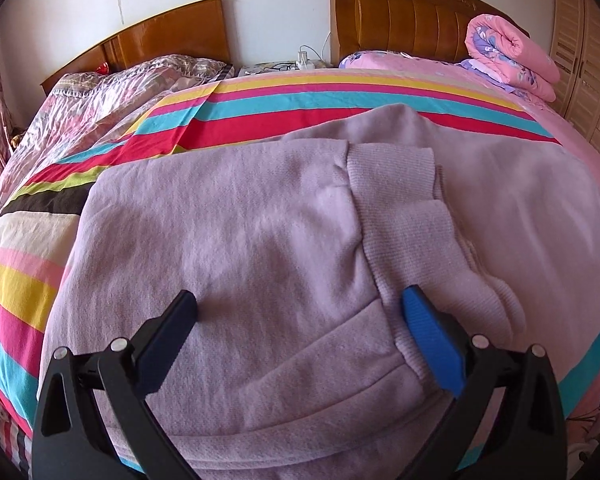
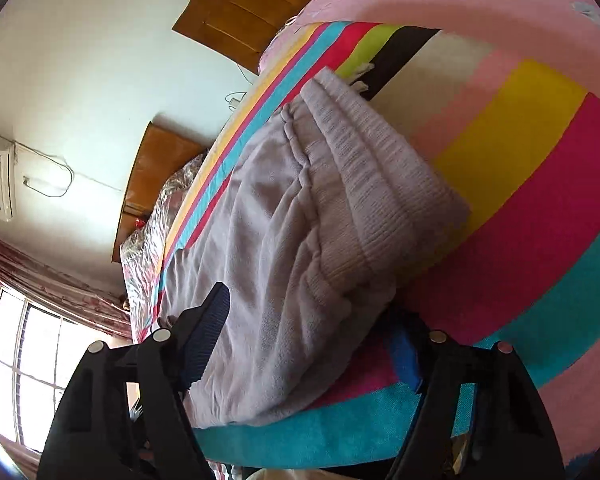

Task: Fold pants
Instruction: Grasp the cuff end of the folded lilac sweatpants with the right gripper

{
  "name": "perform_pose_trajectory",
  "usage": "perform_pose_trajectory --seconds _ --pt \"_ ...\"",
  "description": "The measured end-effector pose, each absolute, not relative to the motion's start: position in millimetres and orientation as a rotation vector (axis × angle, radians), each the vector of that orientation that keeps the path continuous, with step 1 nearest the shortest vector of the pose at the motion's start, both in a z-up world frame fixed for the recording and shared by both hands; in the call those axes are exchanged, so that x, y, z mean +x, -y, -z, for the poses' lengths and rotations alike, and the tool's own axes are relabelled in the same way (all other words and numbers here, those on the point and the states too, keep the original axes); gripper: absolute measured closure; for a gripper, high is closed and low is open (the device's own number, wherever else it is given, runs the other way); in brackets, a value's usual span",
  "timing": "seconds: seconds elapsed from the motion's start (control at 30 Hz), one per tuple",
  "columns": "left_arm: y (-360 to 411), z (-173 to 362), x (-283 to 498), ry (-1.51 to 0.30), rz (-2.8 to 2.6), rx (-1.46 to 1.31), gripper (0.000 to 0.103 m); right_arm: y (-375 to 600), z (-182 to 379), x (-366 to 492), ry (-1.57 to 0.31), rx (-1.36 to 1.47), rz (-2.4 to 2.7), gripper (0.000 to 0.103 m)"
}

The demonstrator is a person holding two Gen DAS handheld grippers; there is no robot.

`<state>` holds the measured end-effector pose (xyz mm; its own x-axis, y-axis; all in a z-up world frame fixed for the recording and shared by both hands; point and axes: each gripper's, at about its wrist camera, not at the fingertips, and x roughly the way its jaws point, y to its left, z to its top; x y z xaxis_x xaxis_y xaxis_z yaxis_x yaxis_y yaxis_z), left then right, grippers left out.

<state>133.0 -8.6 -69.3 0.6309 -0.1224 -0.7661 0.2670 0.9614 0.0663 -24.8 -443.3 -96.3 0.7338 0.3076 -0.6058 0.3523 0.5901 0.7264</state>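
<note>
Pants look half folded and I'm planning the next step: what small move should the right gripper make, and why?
Probably close the right gripper on the pants: its jaws stand open around the near folded edge, one finger above the cloth, one beneath, not yet pressing.

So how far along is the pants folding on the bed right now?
Partly done. The lilac pants already lie doubled on the striped sheet, ribbed cuffs laid back over the body. In hand: the left gripper stands open over the fabric, and the right gripper straddles the folded edge near the waistband, though no firm pinch shows. Still left: probably one more fold and smoothing the bunched cloth.
</note>
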Motion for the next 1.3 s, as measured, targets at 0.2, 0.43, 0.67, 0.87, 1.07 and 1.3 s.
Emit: perform_pose_trajectory --seconds 0.2,0.43,0.67,0.87,1.07,1.3 --pt "14.2 65.7 132.8 -0.863 0.212 0.220 0.001 430.2 98.8 -17.4 -0.779 0.934 -0.013 0.060" --pt "31.3 19.0 127.7 -0.789 0.215 0.244 0.002 425.4 100.4 -28.6 -0.663 0.966 0.038 0.082" --pt "80.2 61.3 146.5 -0.917 0.275 0.401 0.001 431.6 107.3 -36.1 -0.628 0.992 0.080 0.083" --pt "60.8 68.8 153.3 -0.936 0.316 0.255 0.001 433.6 105.4 -40.8 -0.621 0.988 0.109 0.083" --pt "57.6 71.4 148.5 -0.898 0.313 0.246 0.001 431.7 108.0 -38.9 -0.628 1.009 0.168 0.082" --pt "55.1 73.7 147.7 -0.878 0.336 0.228 0.001 429.4 115.4 -38.3 -0.626 1.078 0.212 0.082"
